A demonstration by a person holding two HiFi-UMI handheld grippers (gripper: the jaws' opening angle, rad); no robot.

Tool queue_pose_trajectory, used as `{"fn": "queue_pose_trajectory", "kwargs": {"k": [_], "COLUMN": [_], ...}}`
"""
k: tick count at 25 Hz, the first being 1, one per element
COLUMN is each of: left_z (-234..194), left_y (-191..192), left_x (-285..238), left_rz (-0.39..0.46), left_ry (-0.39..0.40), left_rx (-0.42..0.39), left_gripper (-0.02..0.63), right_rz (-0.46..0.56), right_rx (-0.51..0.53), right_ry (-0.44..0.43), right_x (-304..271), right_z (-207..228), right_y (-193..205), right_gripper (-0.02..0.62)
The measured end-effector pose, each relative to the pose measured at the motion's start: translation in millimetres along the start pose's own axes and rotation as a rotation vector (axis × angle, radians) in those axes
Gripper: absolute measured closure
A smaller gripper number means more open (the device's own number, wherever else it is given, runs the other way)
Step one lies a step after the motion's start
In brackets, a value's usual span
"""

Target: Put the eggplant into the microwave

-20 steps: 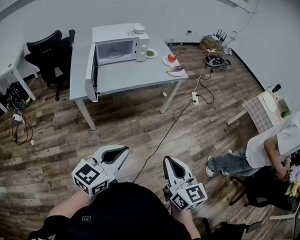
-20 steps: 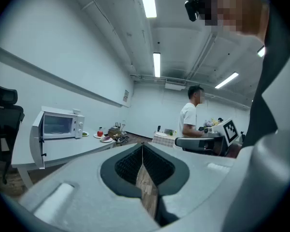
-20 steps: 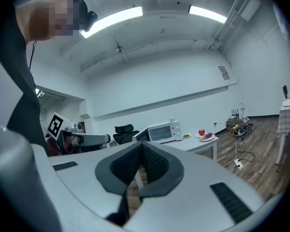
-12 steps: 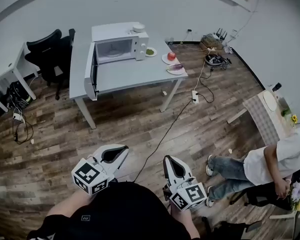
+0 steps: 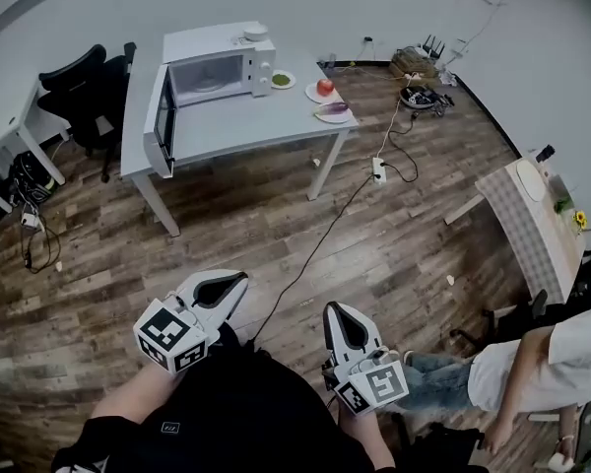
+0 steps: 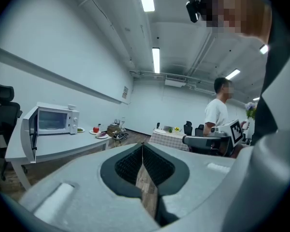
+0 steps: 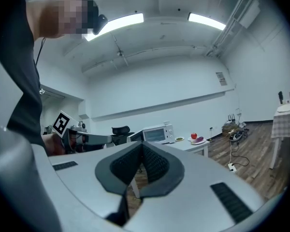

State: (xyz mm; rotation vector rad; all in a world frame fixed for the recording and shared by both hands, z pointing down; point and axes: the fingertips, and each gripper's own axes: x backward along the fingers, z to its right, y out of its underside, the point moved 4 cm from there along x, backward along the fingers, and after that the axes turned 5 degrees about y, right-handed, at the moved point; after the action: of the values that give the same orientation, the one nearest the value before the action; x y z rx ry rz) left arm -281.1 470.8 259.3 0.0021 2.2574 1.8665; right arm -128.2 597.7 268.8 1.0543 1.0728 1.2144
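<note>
**Both grippers closed and empty, well apart from the table**

Grippers: 2. The left gripper [image 5: 238,282] and right gripper [image 5: 332,311] sit low in the head view. Each has its jaws together with nothing between them.

- Across the wood-plank floor [image 5: 227,225] stands 1 grey rectangular table [image 5: 246,136].
- On the table is 1 white microwave [image 5: 217,67], its door [image 5: 162,126] swung open to the left.
- Right of the microwave are 3 small white plates.
  - The purple eggplant [image 5: 333,107] lies on the plate at the table's right corner [image 5: 341,118].
  - 1 red round fruit [image 5: 325,87] lies on the second plate.
  - The third plate [image 5: 282,80] holds green food.
- 1 black office chair [image 5: 79,87] stands left of the table.
- 1 black cable [image 5: 315,254] crosses the floor between the grippers and the table.
- 1 seated person [image 5: 532,368] is at lower right.

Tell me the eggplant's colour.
Purple. The eggplant shows best in the head view.
</note>
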Motion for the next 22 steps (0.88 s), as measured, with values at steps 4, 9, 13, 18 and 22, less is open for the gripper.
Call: {"fn": "queue_pose_trajectory", "kwargs": {"k": [4, 9, 13, 18, 22], "left_z": [5.7, 2.5, -13.6, -46.2, -80.4], "left_y": [-1.0, -2.8, -10.4, -18.9, -25.9], "left_x": [-15.3, -35.1, -49.7, -71.2, -92.4], "left_rz": [-0.007, 0.000, 0.018, 0.021, 0.021], "left_ry": [-0.008, -0.008, -0.015, -0.010, -0.003], "left_rx": [0.009, -0.003, -0.005, -0.009, -0.013], "left_gripper": [0.597, 0.597, 0.597, 0.597, 0.597], "right_rz": [0.010, 0.020, 0.037, 0.021, 0.008], "right_rx": [-0.029, -0.034, -0.054, -0.067, -0.071], "right_ry": [-0.014, -0.011, -0.035, -0.036, -0.025], "right_x": [7.4, 0.3, -16.1, -47.8, -82.8], "right_z": [13.4, 32.2, 43.0, 60.8, 78.4], "right_y": [-3.9, -3.3, -7.2, -9.3, -12.0], "right_gripper": [0.580, 0.578, 0.578, 0.577, 0.577]}}
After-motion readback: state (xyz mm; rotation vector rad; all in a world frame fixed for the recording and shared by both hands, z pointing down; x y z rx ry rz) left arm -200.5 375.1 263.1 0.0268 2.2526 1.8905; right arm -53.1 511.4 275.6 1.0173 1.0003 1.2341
